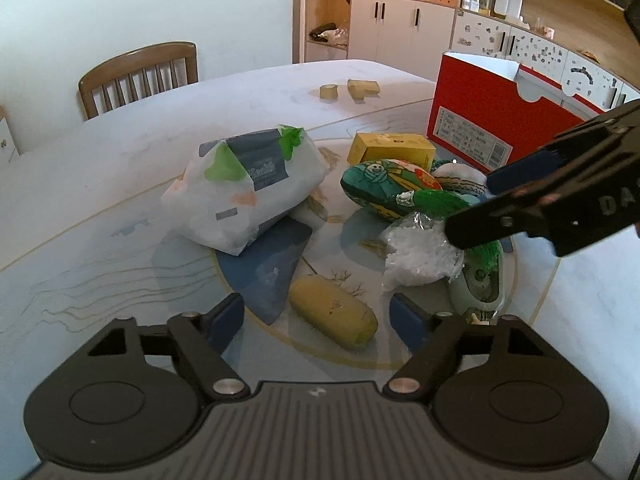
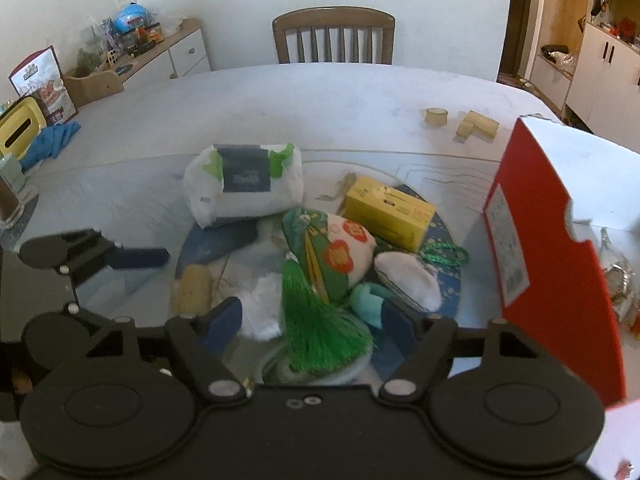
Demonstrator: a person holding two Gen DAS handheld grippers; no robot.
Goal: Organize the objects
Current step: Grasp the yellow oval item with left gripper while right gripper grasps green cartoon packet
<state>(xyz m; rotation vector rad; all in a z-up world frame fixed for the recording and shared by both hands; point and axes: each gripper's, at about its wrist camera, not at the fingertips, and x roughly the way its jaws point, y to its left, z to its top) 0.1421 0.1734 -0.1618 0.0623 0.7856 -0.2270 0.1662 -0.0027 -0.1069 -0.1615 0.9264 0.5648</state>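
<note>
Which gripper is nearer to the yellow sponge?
Left. The left gripper hangs just above the yellow sponge, which lies between its open fingers. The right gripper is off to the side, over the green tassel.

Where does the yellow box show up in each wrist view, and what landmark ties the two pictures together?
Left wrist: the yellow box lies right of centre, behind the embroidered pouch and just left of the red box.
Right wrist: the yellow box lies right of centre, behind the pouch and left of the red box.
Shared landmark: the white tissue pack, which sits left of the yellow box in both views.
</note>
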